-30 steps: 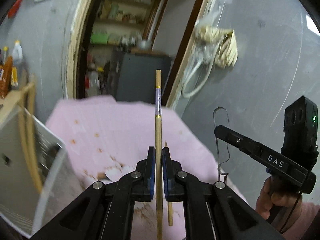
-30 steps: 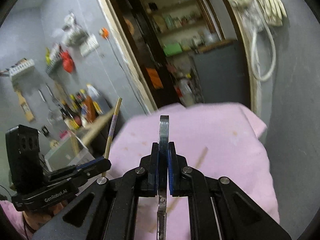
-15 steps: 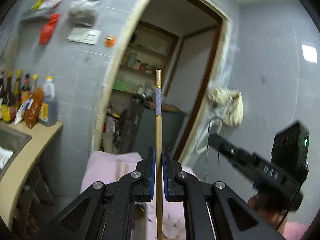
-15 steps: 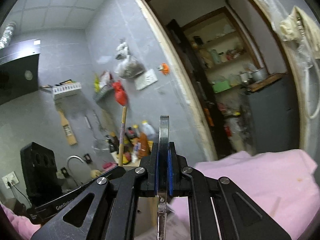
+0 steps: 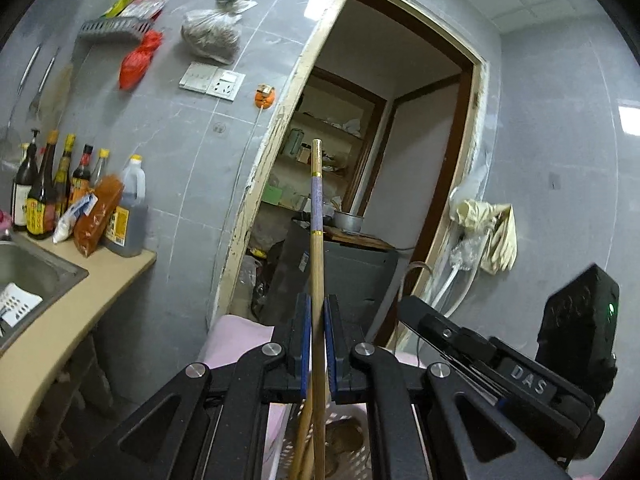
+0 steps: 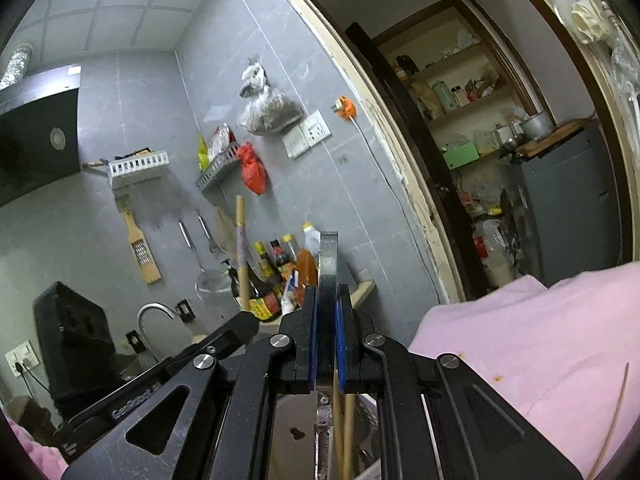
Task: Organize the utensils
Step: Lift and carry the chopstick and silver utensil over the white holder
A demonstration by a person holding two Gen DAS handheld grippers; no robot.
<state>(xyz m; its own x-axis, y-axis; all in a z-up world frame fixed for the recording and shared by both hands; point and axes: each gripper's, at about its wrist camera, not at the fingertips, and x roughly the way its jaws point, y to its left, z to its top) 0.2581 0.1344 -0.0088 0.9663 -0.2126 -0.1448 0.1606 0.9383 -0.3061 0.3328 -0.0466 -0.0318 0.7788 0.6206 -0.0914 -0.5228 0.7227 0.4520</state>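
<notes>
Change since earlier frames: both views have been tilted upward; the pink cloth [image 6: 540, 340] that filled them a second ago is now pushed to the lower edge, and wall and doorway are shown instead.
Left gripper [image 5: 316, 344]: closed tight on a long wooden chopstick with a purple band and gold rings [image 5: 316, 240], which is held upright along the fingers, tip pointing up before the doorway.
Below left gripper: a second wooden stick [image 5: 303, 432] is seen just beside the held one, over what is judged to be a perforated holder [image 5: 280, 448]; whether it is gripped cannot be told.
Right gripper [image 6: 327, 344]: clamped flat on a grey metal utensil handle with a rounded end [image 6: 328, 256], raised over the cloth's edge; its working end is hidden.
Under right gripper: two wooden sticks [image 6: 348, 432] are seen standing in a container that is hardly visible.
Far right: one thin stick [image 6: 616, 412] is left lying on the cloth.
Handling, chopstick: judged light, stiff and smooth; liable to pivot, so best taken near mid-length, as now.
Handling, metal handle: judged rigid, heavier and slippery; best pinched on its flat faces.
Count: one chopstick held, one metal utensil held, one loose on cloth.
</notes>
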